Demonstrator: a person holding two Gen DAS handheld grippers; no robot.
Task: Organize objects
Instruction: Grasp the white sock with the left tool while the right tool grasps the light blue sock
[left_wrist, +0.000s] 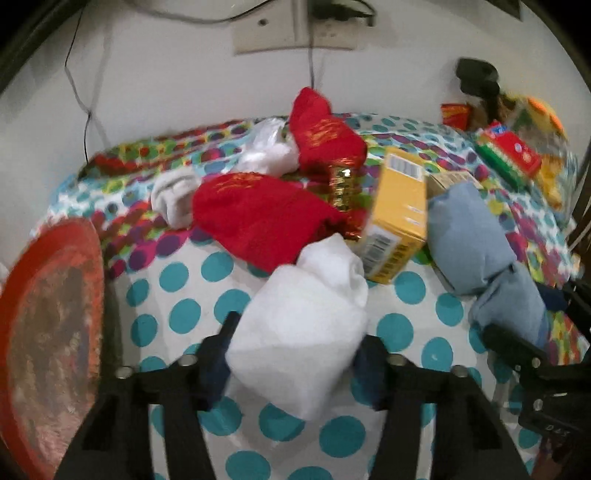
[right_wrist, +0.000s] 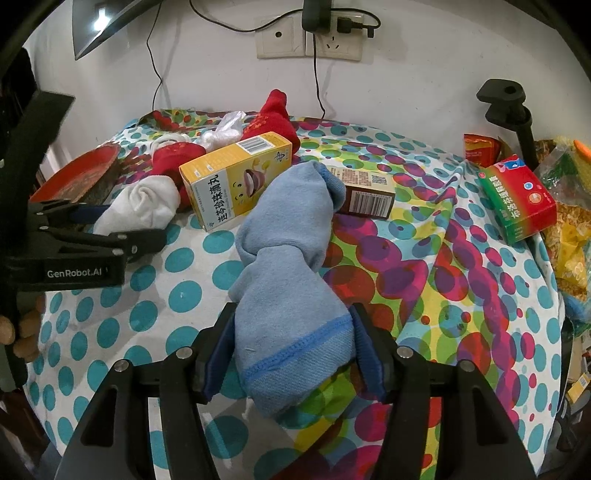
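Socks, boxes and a dish on a counter (right_wrist: 424, 295) draped in a dotted cloth, set against a white wall with sockets.

Left hand-held gripper (left_wrist: 295, 354): jaws about half open, pads pressed on either flank of a white sock (left_wrist: 299, 332), bundled into a lump at lower centre of the left wrist view; its long axis runs up the frame and slightly right, away from the camera.

Right hand-held gripper (right_wrist: 291, 354): jaws about half open, clamped on the cuff end of a light blue sock (right_wrist: 288, 266). That sock lies lengthwise up the centre of the right wrist view, twisted at mid-length, far end pointing toward the boxes.

Yellow box (right_wrist: 236, 177): on its side, upper centre, long axis running left to right, just beyond the blue sock.

Brown box (right_wrist: 364, 192): right of the blue sock's far end, barcode facing the camera.

Red-and-green box (right_wrist: 517, 199): right edge.

Red socks (left_wrist: 266, 218): two, upper centre of the left wrist view, near the wall.

Red dish (left_wrist: 51, 332): left edge.
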